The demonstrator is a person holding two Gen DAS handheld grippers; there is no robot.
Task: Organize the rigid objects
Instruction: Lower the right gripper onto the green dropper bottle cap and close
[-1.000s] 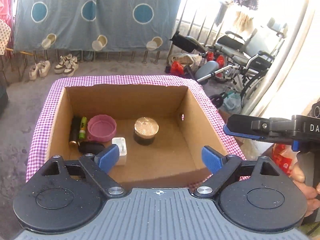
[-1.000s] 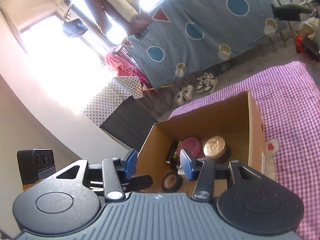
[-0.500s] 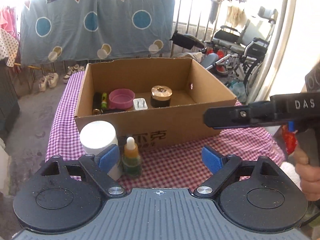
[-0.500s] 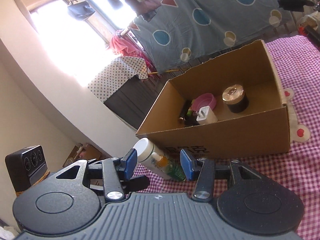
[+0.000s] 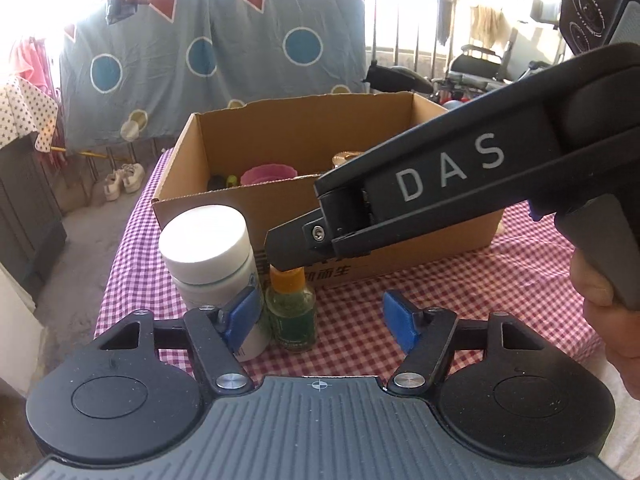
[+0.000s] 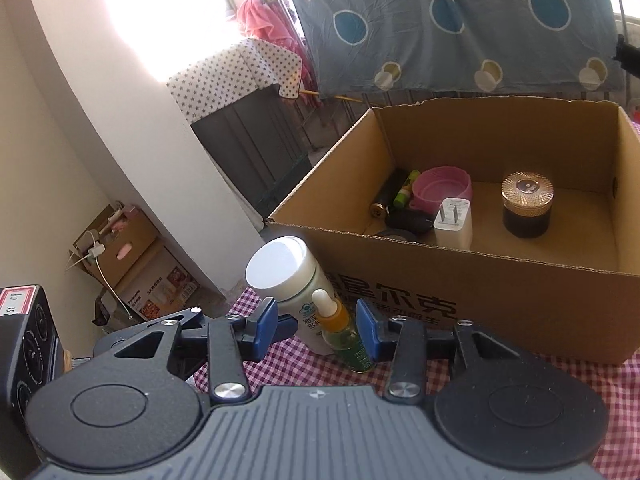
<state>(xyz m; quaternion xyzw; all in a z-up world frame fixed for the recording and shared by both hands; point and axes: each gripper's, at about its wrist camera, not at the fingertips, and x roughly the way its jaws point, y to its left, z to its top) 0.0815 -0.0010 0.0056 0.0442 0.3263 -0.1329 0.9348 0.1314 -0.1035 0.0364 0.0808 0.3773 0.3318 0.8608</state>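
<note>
A white-capped bottle and a small dropper bottle with green liquid stand side by side on the checked cloth, in front of the cardboard box. My left gripper is closing. The dropper bottle stands between its blue pads, close to the left one and untouched. My right gripper is closing too, with both bottles between its pads and no visible contact. In the left wrist view its black finger reaches over the dropper cap.
Inside the box lie a pink bowl, a white charger plug, a dark jar with a gold lid, a green tube and dark items. A wall, small cartons and a cabinet stand left of the table. A hand holds the right gripper.
Both grippers have drawn back from over the box and come down to the table in front of it. The two bottles came into view. The left jaws narrowed, and the right gripper swung across the left view.
</note>
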